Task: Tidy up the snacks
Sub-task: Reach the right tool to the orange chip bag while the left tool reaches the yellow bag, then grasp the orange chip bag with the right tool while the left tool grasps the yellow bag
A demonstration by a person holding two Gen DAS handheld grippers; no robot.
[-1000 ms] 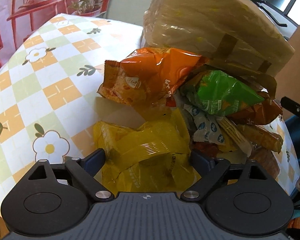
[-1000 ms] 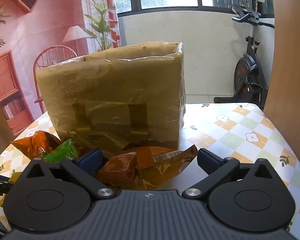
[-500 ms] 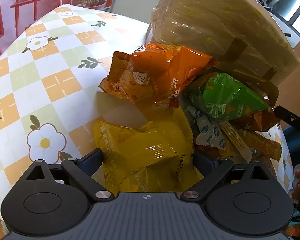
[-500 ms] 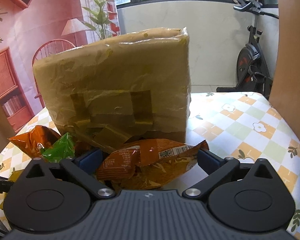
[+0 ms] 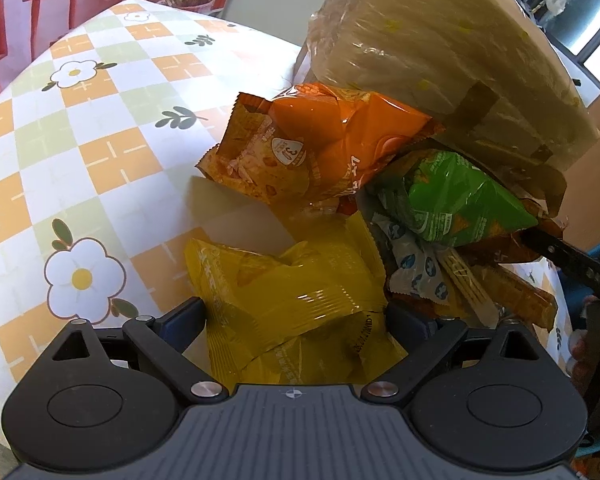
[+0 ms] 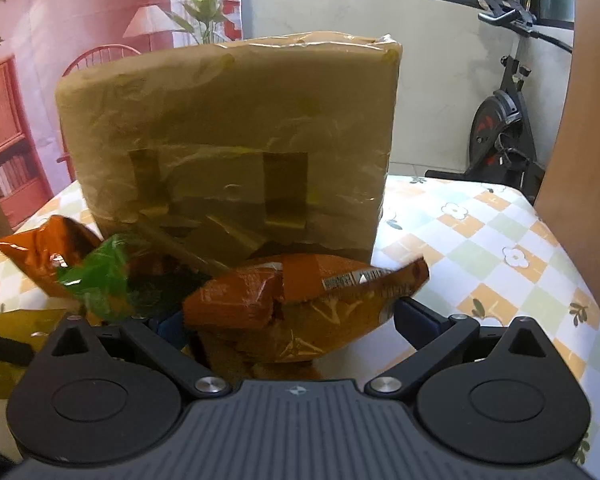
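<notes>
Snacks lie in a heap on the table (image 5: 80,128), pressed against the front of a big brown box (image 6: 228,140) wrapped in tape. The box is the biggest thing, and the right view shows its whole front. The left view shows only one side of it, from above. The orange bag (image 5: 320,144) and green bag (image 5: 456,200) touch the box. Only the left view shows the small blue and white packets (image 5: 412,264) under the green bag. Only the right view shows an exercise bike (image 6: 504,120) behind the table. The left gripper (image 5: 296,316) has its fingers spread wide, with the yellow bag (image 5: 292,300) between them. The right gripper (image 6: 292,316) is spread wide too, with a brown bag (image 6: 308,300) between its fingers.
</notes>
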